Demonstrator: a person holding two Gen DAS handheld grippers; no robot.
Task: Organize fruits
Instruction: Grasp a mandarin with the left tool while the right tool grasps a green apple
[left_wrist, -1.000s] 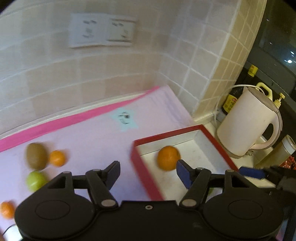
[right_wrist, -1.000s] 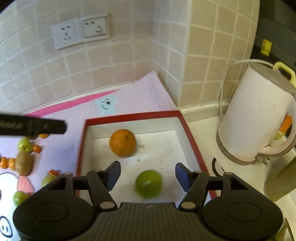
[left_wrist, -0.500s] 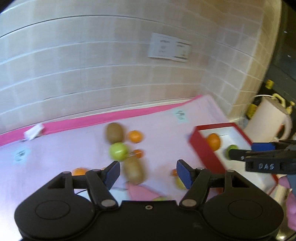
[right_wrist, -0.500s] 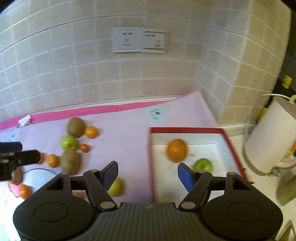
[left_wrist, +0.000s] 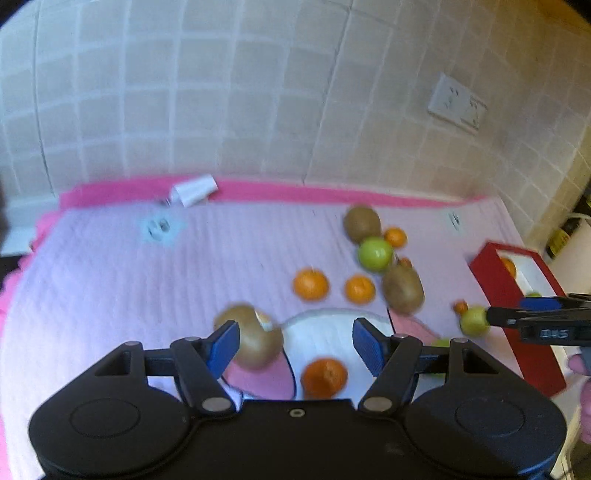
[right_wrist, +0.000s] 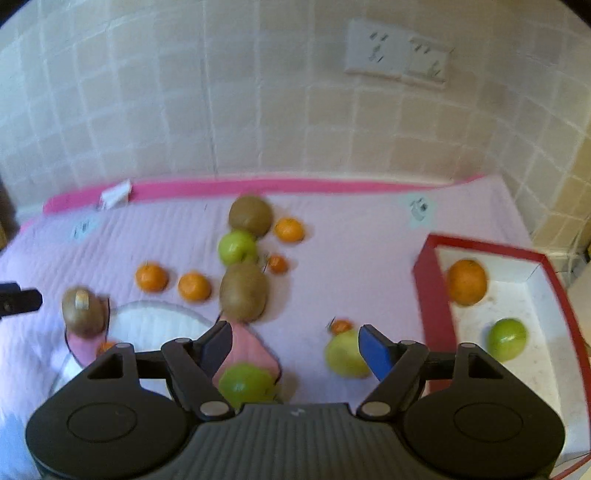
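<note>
Several loose fruits lie on the pink mat (right_wrist: 351, 266): kiwis, green apples and small oranges. My left gripper (left_wrist: 295, 341) is open and empty above a kiwi (left_wrist: 255, 339) and an orange (left_wrist: 324, 376). My right gripper (right_wrist: 295, 345) is open and empty, with a green apple (right_wrist: 243, 384) under its left finger and a yellow-green apple (right_wrist: 345, 354) by its right finger. The red box (right_wrist: 432, 295) at the right holds an orange (right_wrist: 466, 281) and a green apple (right_wrist: 506, 339). The box also shows in the left wrist view (left_wrist: 509, 302).
A tiled wall with a white double socket (right_wrist: 399, 53) stands behind the mat. A white round patch (left_wrist: 332, 332) is printed on the mat under the left gripper. The right gripper's tips (left_wrist: 532, 314) reach into the left wrist view at the right.
Both grippers have swung left, away from the red box and the kettle, and now look over the loose fruits on the mat. Both stay open and empty.
</note>
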